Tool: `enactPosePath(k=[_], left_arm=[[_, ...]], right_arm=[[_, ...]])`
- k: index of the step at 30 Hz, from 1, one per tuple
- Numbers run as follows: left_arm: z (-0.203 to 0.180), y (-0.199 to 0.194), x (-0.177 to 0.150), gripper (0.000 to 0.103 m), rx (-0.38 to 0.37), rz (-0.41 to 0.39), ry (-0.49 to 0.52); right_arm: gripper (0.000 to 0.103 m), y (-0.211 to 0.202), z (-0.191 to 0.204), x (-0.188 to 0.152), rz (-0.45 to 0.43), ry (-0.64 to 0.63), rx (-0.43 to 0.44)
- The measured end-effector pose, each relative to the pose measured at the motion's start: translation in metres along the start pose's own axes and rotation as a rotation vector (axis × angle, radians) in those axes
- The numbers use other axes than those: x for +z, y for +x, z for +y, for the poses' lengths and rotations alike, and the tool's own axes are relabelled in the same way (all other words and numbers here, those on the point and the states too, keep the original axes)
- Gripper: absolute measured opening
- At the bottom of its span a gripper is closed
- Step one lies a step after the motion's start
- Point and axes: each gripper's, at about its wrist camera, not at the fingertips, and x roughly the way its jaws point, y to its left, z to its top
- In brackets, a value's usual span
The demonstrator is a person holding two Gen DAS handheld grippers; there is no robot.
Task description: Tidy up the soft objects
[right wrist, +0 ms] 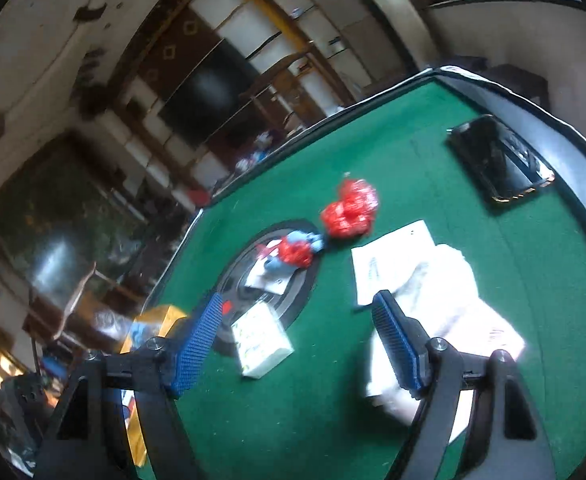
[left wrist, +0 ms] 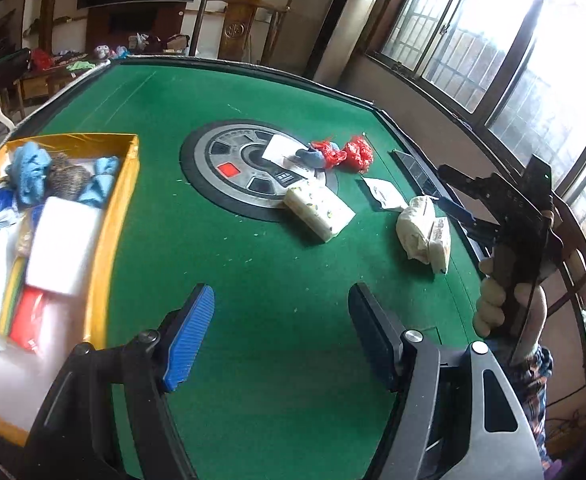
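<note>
My left gripper (left wrist: 281, 328) is open and empty above the green felt table (left wrist: 253, 280), just right of the yellow box (left wrist: 113, 216). The box holds blue cloths, a white foam block (left wrist: 63, 244), a red item and white packets. On the table lie a tissue pack (left wrist: 319, 210), a white cloth bundle (left wrist: 423, 232), red plastic bags (left wrist: 357, 154) and a blue cloth (left wrist: 313, 156). My right gripper (right wrist: 297, 332) is open and empty, above the table, with the white cloth bundle (right wrist: 449, 300) beside its right finger. It also shows in the left wrist view (left wrist: 469, 200), near the cloth bundle.
A round grey hub (left wrist: 245, 168) sits in the table's middle with a white card on it. A white paper (right wrist: 393, 256) lies by the cloth bundle. A dark phone-like slab (right wrist: 501, 160) lies near the far right edge. The table has a raised dark rim.
</note>
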Motion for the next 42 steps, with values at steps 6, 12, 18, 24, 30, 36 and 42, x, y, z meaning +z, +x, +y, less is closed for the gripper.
enactPosePath(k=[6, 12, 18, 24, 30, 36, 42], left_arm=[[-0.023, 0.079, 0.043, 0.069, -0.033, 0.085, -0.079], [-0.039, 0.125, 0.076, 0.069, 0.07, 0.045, -0.066], [-0.051, 0.153, 0.076, 0.076, 0.106, 0.066, -0.054], [-0.066, 0.174, 0.064, 0.081, 0.158, 0.109, -0.01], [-0.066, 0.167, 0.06, 0.059, 0.133, 0.121, 0.047], [-0.048, 0.126, 0.053, 0.058, 0.056, 0.076, 0.013], [-0.031, 0.072, 0.032, 0.058, -0.057, 0.055, -0.021]], right_arm=[[0.073, -0.022, -0.035, 0.016, -0.074, 0.153, -0.031], [0.073, -0.03, -0.051, 0.025, -0.099, 0.176, -0.034], [0.073, -0.026, -0.059, 0.028, -0.106, 0.2, -0.021], [0.073, -0.025, -0.059, 0.027, -0.103, 0.197, -0.027], [0.073, -0.023, -0.063, 0.026, -0.1, 0.204, -0.052], [0.073, -0.02, -0.068, 0.025, -0.079, 0.211, -0.072], [0.073, -0.012, -0.073, 0.022, -0.031, 0.216, -0.159]])
